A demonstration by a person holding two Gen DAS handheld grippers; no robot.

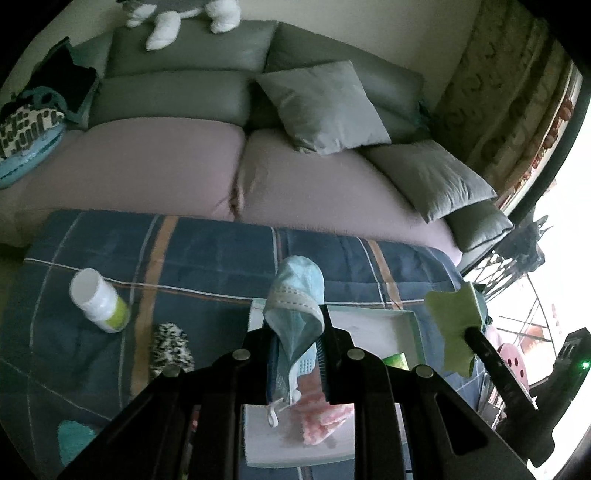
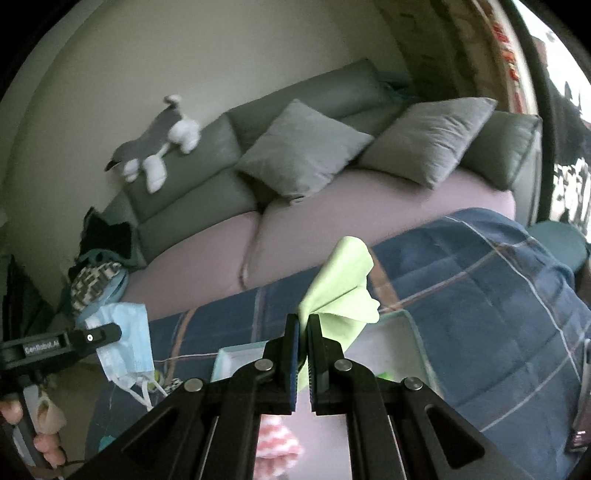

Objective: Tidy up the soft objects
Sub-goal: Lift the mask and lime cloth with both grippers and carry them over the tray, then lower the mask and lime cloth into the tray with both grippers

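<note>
The blue face mask (image 1: pixel 295 317), pinched in my left gripper (image 1: pixel 295 354), hangs at frame centre directly over the white box (image 1: pixel 373 325), while my right gripper (image 2: pixel 303 354), clamped on the green cloth (image 2: pixel 343 284), hovers over the same box

My two views, both fisheye, each mounted just behind its own jaws and tilted downward.

Left wrist: looks along its fingers over the plaid blanket (image 1: pixel 207 266) toward the sofa (image 1: pixel 177 162), seen square-on.

Right wrist: same direction, horizon rolled, sofa (image 2: pixel 207 240) slanting.

Shared: sofa, blanket, white tray (image 1: pixel 373 325) (image 2: pixel 402 332), plush dog (image 1: pixel 166 22) (image 2: pixel 155 144). Each view catches the other gripper at its edge.
</note>
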